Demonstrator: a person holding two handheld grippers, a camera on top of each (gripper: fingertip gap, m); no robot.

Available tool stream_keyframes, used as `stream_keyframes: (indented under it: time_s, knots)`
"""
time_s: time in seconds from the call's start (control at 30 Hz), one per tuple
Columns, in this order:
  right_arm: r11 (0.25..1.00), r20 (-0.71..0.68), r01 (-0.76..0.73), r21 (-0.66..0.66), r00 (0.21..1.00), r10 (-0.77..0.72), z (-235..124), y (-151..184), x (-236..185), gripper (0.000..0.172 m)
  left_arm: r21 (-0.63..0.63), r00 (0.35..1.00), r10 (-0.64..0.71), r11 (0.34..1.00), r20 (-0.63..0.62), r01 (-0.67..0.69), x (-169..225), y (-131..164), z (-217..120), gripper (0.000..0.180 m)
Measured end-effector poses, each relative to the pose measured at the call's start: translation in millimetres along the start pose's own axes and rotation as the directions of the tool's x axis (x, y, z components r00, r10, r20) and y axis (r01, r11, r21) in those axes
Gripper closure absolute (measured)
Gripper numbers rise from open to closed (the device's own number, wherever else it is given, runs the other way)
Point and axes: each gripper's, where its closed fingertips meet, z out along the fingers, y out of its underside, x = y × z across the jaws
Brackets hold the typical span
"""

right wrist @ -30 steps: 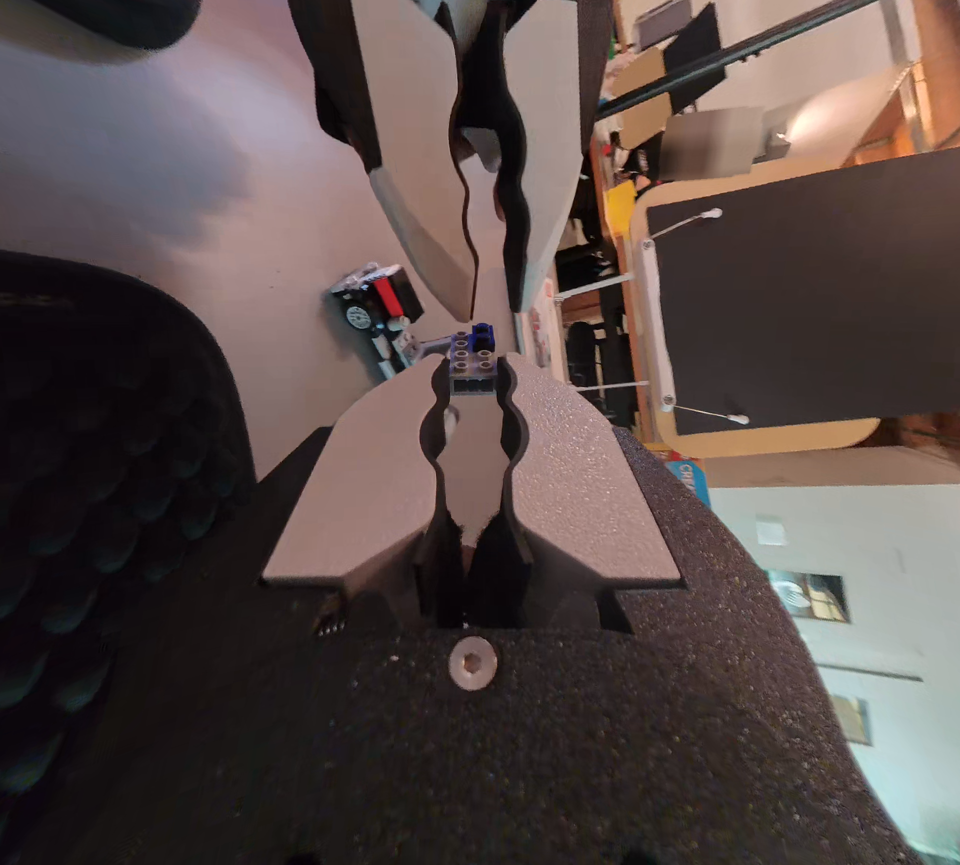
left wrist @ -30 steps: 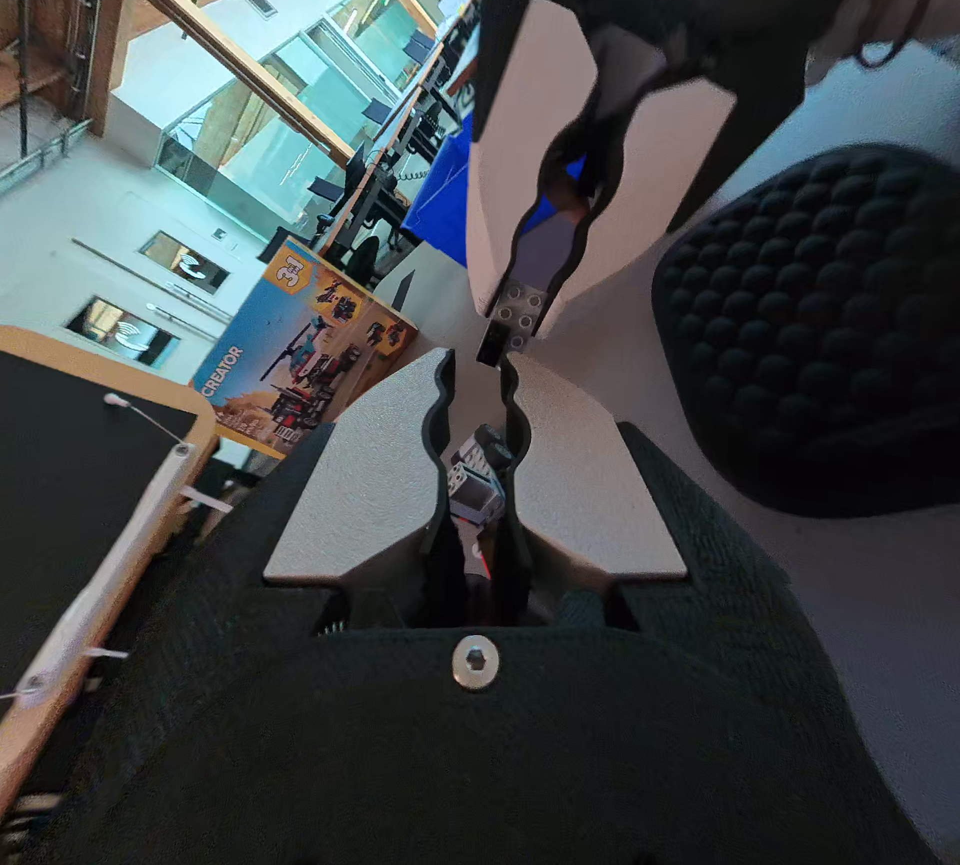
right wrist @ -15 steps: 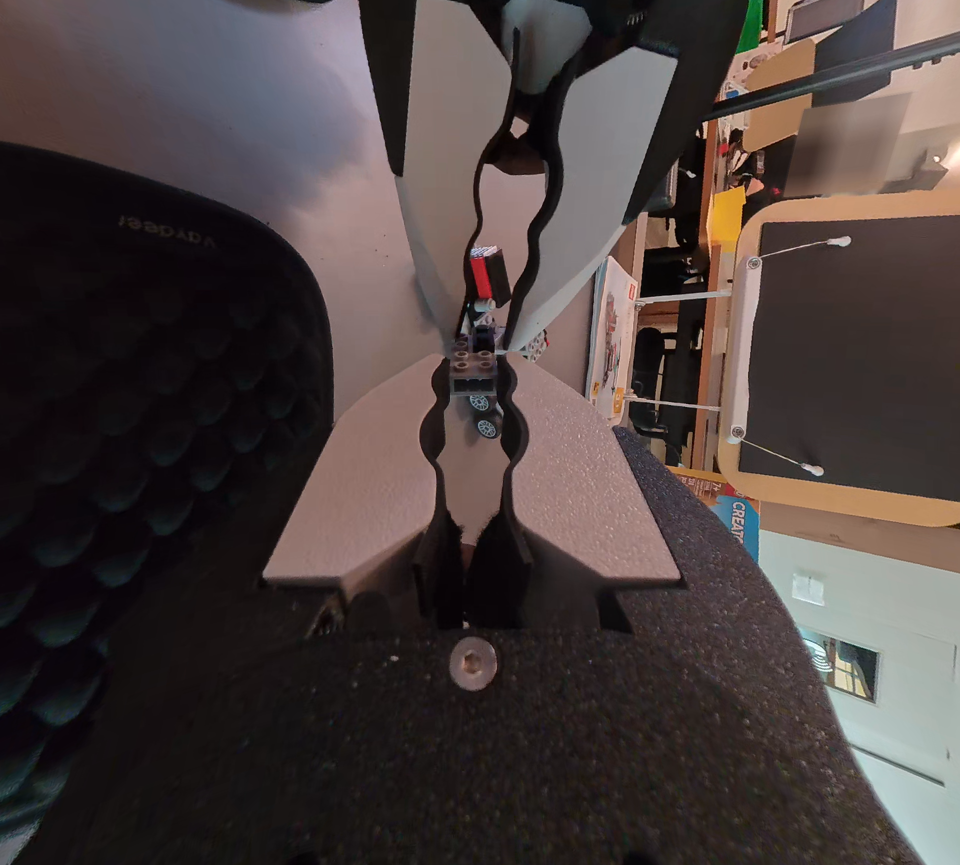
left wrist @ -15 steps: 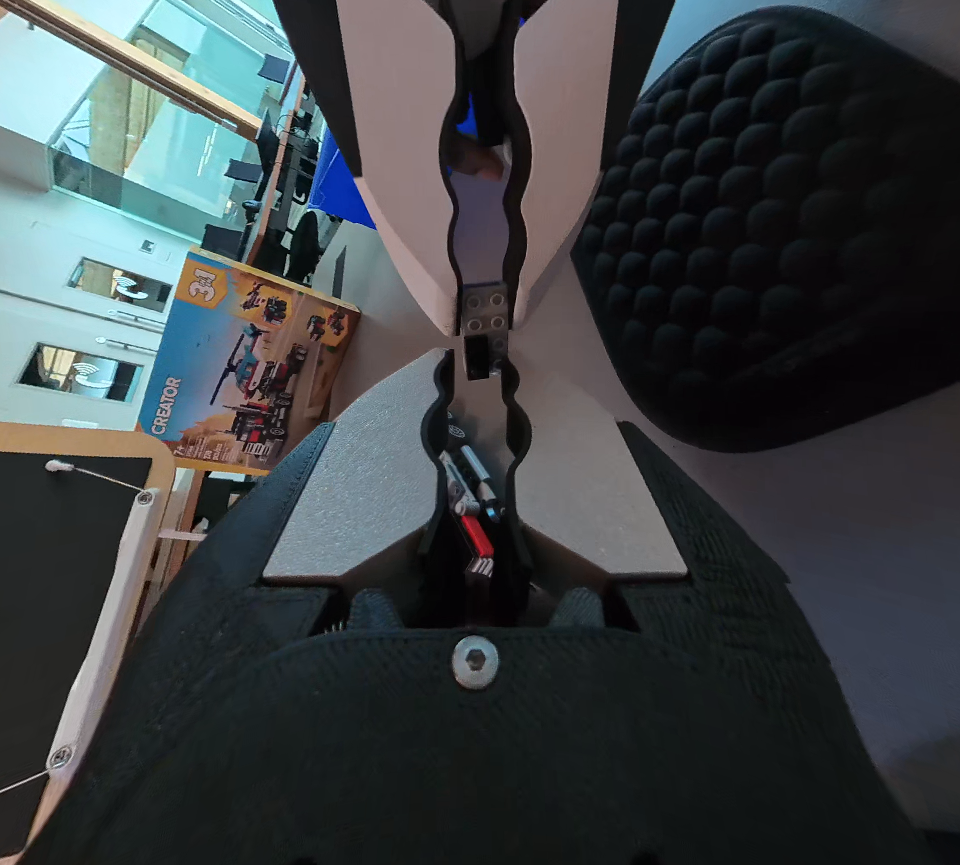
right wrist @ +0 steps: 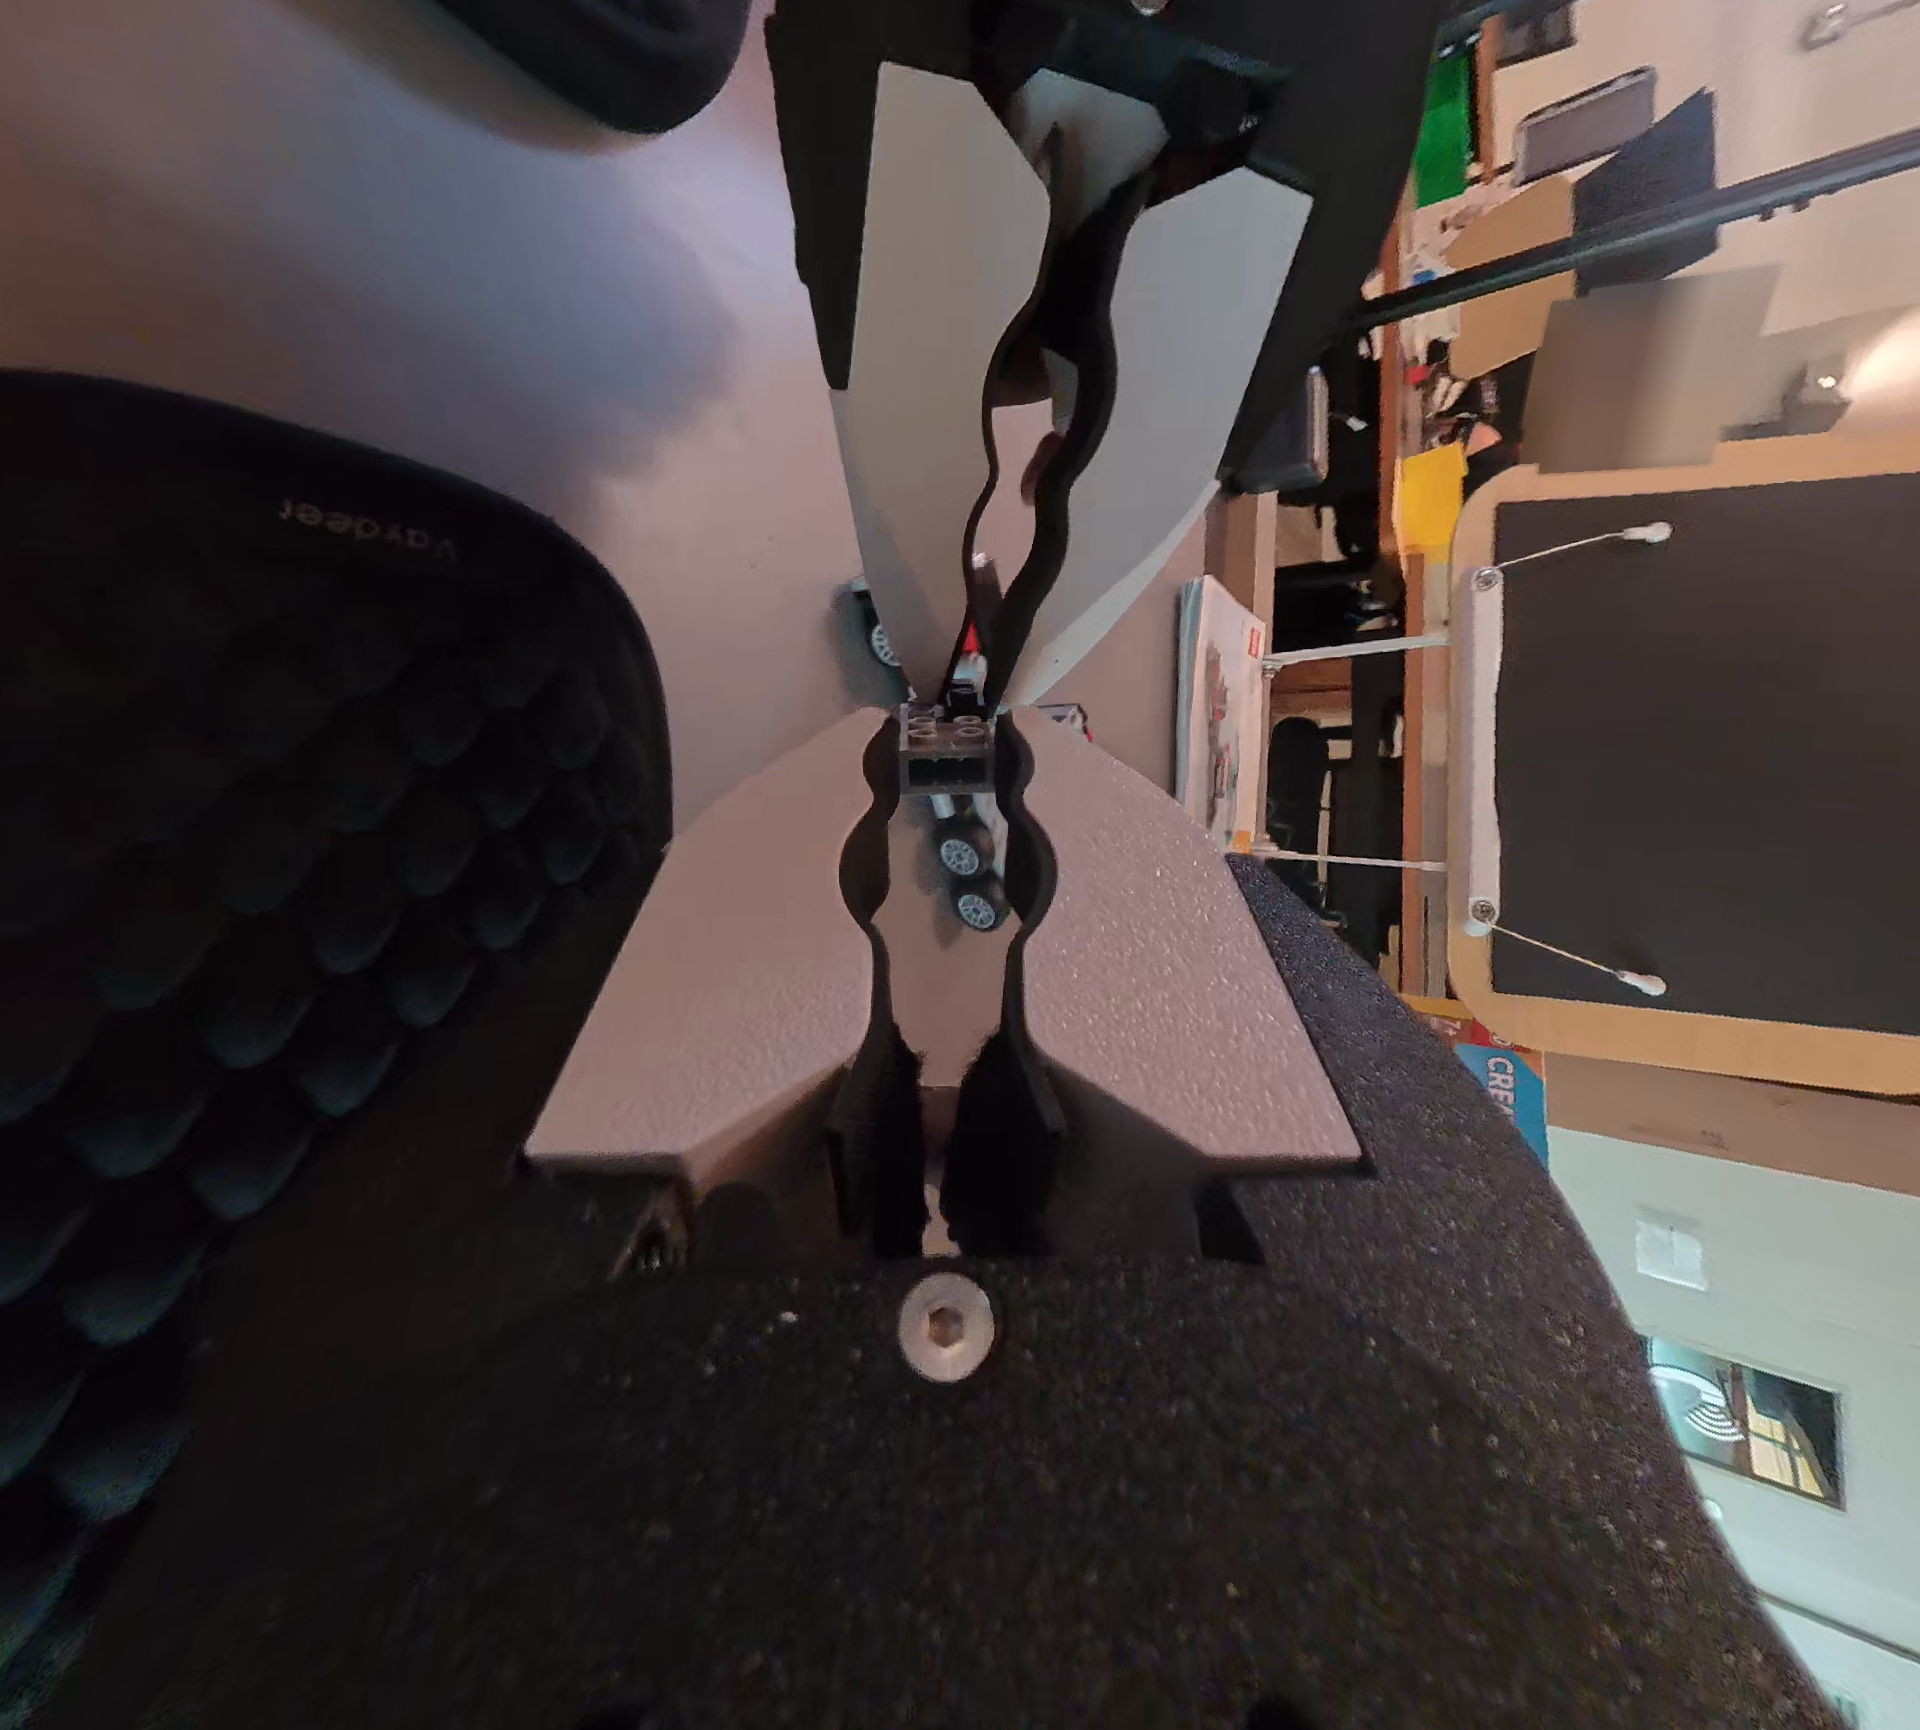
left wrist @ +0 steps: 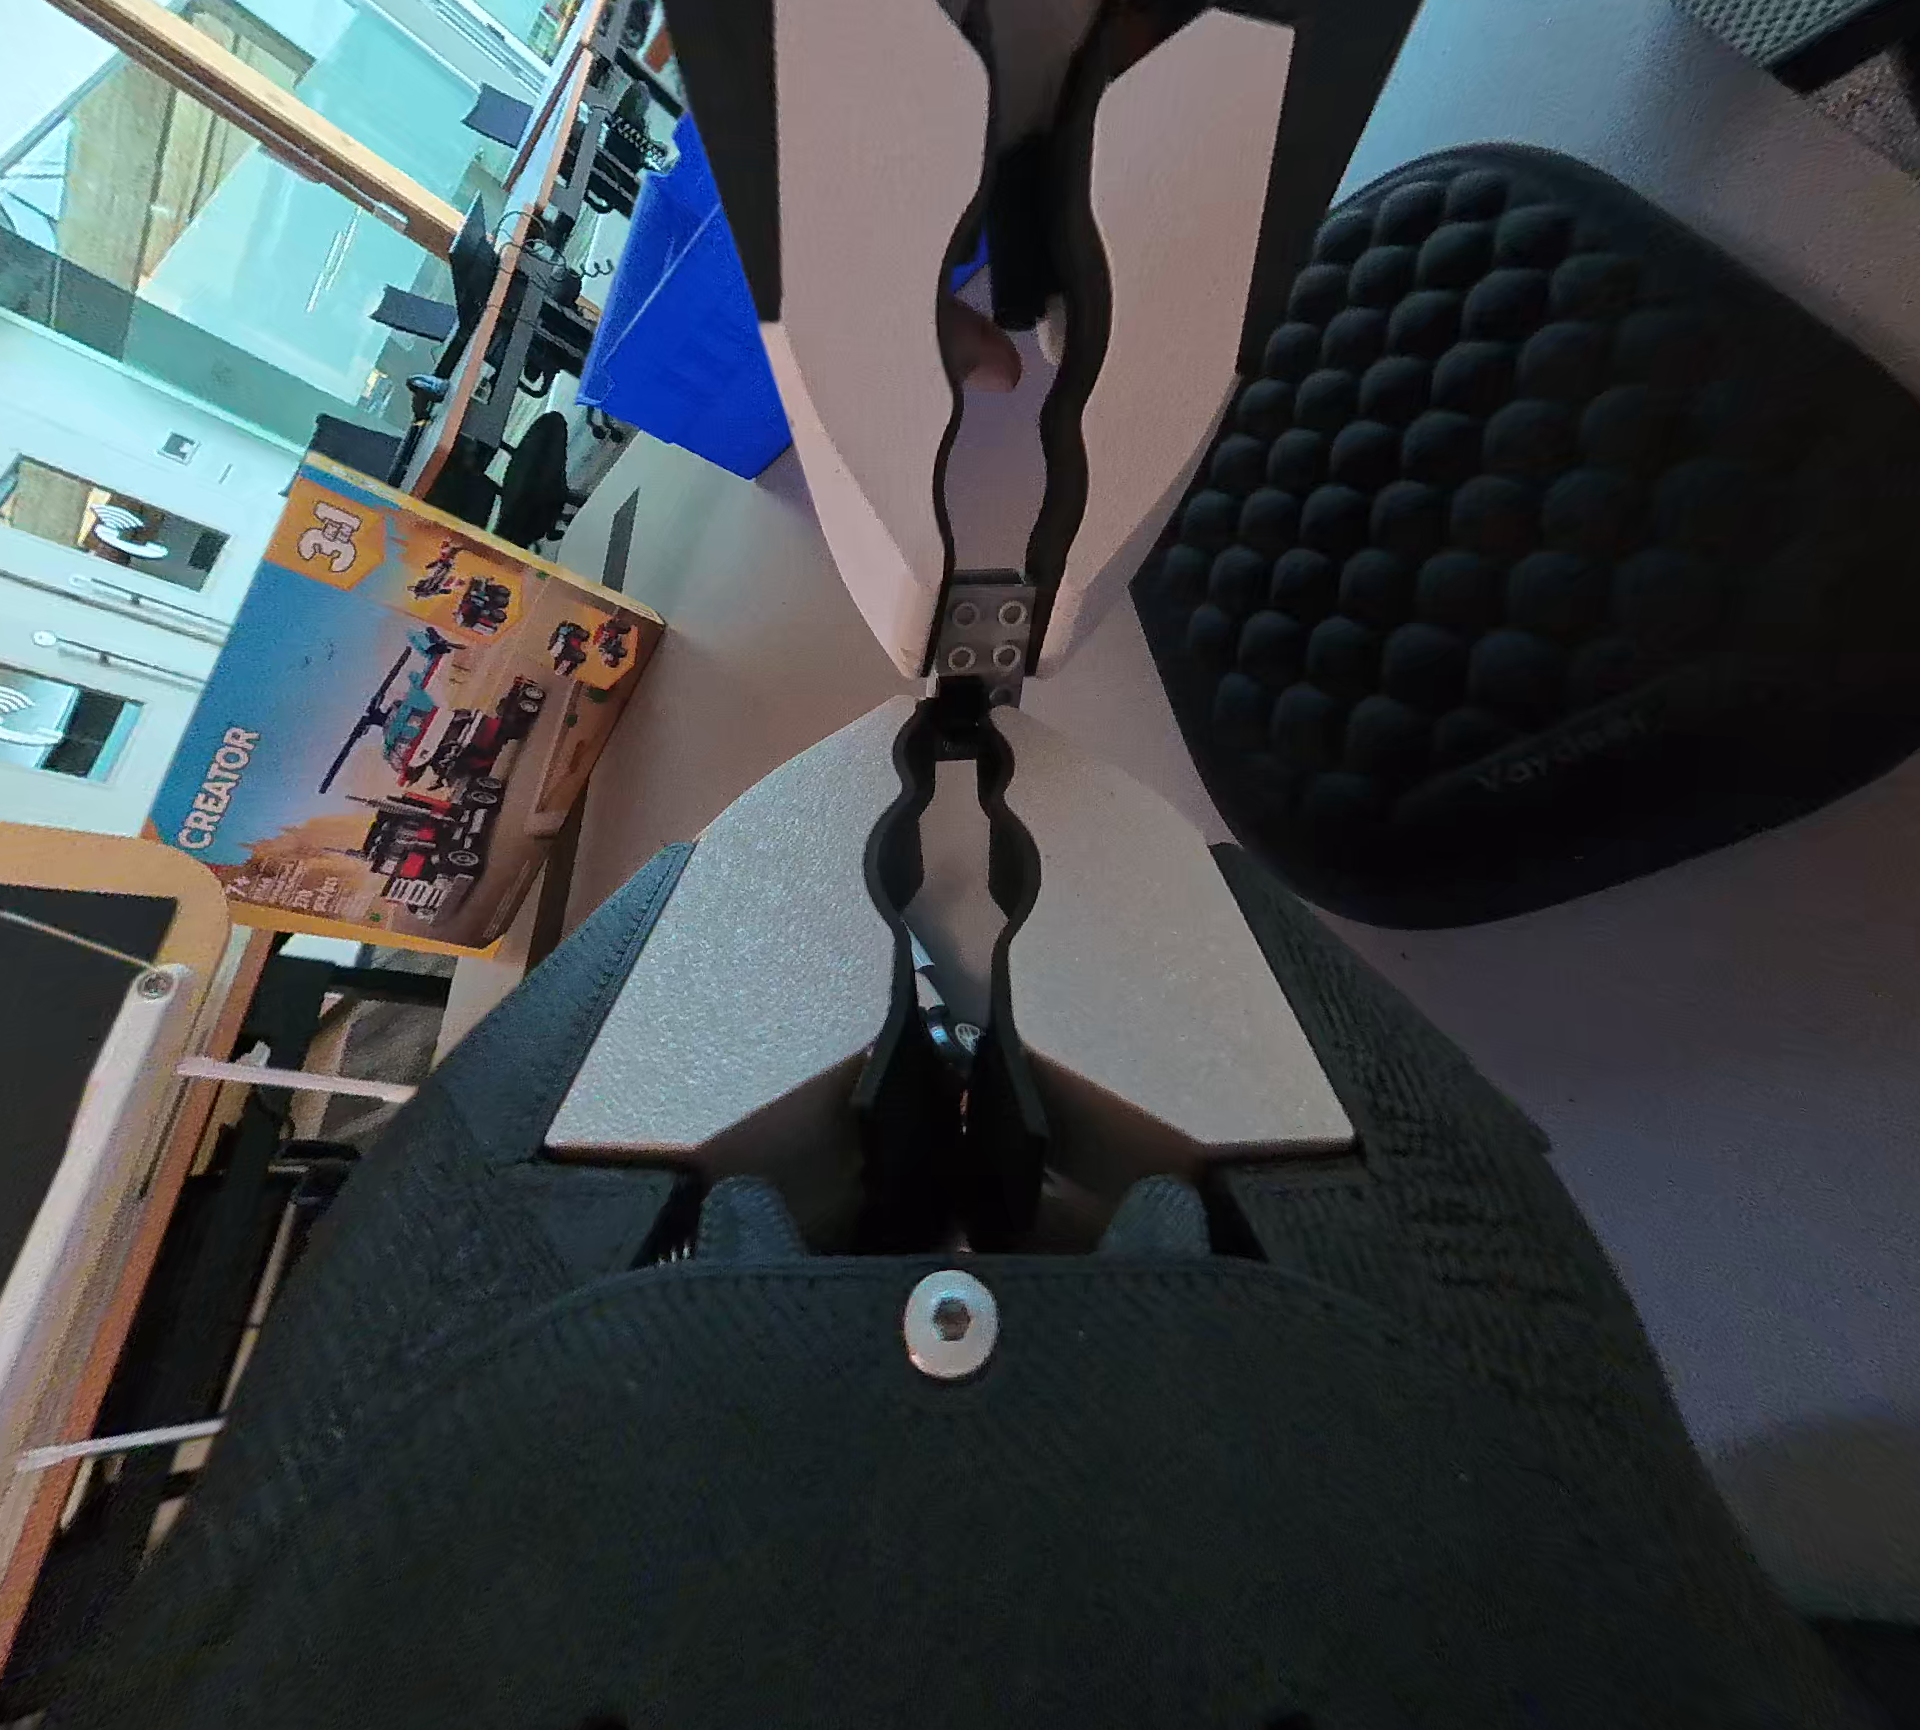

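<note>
My two cameras faced each other, tip to tip. The left wrist view looked along its own tool (left wrist: 961, 724) straight at the right tool (left wrist: 987, 631), very close, above the table (left wrist: 1621, 1036). The right wrist view looked back along its own tool (right wrist: 948, 750) at the left tool (right wrist: 966, 693). Both rolled sideways, they shared the black cushion (left wrist: 1558, 537) (right wrist: 260, 797) and the grey brick (left wrist: 987, 631) (right wrist: 948, 750).

Daylit, dim foreground, fisheye-warped edges, slight blur
</note>
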Motion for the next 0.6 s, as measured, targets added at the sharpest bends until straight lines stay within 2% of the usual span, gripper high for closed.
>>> stream_keyframes:
  time_s: [0.1, 0.23, 0.3, 0.33, 0.37, 0.4, 0.47, 0.53, 0.6]
  knots:
    - [1.000, -0.018, -0.023, 0.006, 1.000, 0.023, 2, 1, 2, 0.154, 0.003, 1.000, -0.031, 1.000, 0.001, 0.031, -3, 0, -3, 0.173]
    - [0.987, -0.028, -0.119, -0.111, 0.993, 0.116, 8, 18, 6, 0.155, -0.019, 0.997, 0.037, 0.999, 0.066, -0.036, -9, 1, -3, 0.174]
    - [0.955, -0.027, -0.140, -0.262, 0.990, 0.138, 15, 46, 2, 0.154, 0.105, 0.998, 0.037, 0.994, 0.060, -0.043, -4, -25, -8, 0.175]
    - [0.959, -0.030, -0.140, -0.246, 0.990, 0.137, 18, 48, 1, 0.154, 0.104, 0.994, 0.068, 0.992, 0.091, -0.077, -5, -32, -9, 0.174]
    - [0.969, -0.029, -0.158, -0.189, 0.987, 0.156, 19, 43, 1, 0.154, 0.063, 0.982, 0.124, 0.989, 0.145, -0.134, -12, -30, -11, 0.174]
    - [0.976, -0.039, -0.162, -0.143, 0.987, 0.158, 17, 38, 4, 0.154, 0.037, 0.979, 0.123, 0.991, 0.165, -0.130, -19, -21, -14, 0.174]
    - [0.983, -0.078, -0.150, -0.107, 0.987, 0.142, 12, 34, 12, 0.155, 0.054, 0.991, -0.025, 0.998, 0.131, 0.018, -30, -4, -19, 0.174]
    - [0.982, -0.074, -0.178, -0.064, 0.982, 0.173, 8, 31, 14, 0.155, 0.138, 0.972, -0.195, 0.974, 0.128, 0.177, -44, 1, -25, 0.174]
    - [0.956, 0.057, -0.293, 0.020, 0.955, 0.291, 6, 21, 2, 0.155, 0.262, 0.927, -0.367, 0.905, 0.078, 0.336, -53, -7, -32, 0.174]
